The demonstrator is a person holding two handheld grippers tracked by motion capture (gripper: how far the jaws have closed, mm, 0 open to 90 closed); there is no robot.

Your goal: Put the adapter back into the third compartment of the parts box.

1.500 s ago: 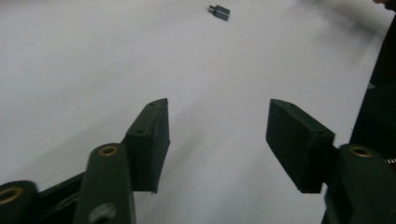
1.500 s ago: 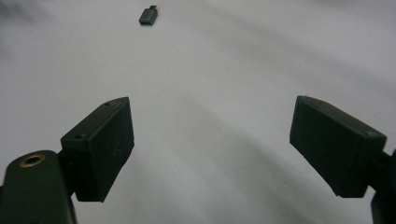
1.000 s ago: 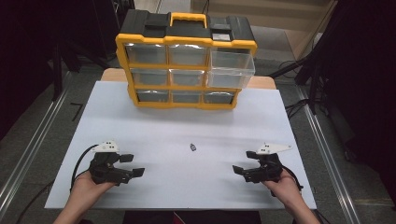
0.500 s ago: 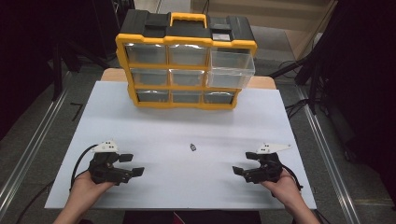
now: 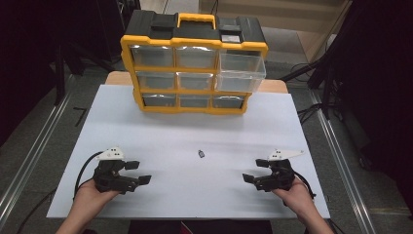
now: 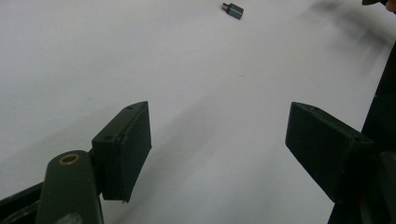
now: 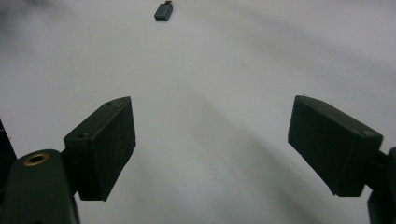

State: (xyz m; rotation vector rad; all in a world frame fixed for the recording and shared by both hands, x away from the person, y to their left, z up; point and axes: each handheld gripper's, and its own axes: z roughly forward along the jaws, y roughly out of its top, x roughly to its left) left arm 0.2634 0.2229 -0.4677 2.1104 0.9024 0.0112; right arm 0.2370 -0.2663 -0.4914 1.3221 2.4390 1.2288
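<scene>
A small dark grey adapter (image 5: 201, 154) lies on the white table (image 5: 195, 131), midway between both hands; it also lies far ahead in the left gripper view (image 6: 233, 10) and the right gripper view (image 7: 163, 11). My left gripper (image 5: 137, 172) rests low at the front left, open and empty, pointing right. At the front right my right gripper (image 5: 254, 171) is open too, empty, pointing left. In the left gripper view (image 6: 219, 149) and the right gripper view (image 7: 215, 149) the jaws stand wide apart over bare table.
A yellow and black drawer organiser (image 5: 194, 63) stands at the table's back edge. Its upper right clear drawer (image 5: 241, 72) is pulled out. Dark floor and metal rails (image 5: 29, 156) flank the table.
</scene>
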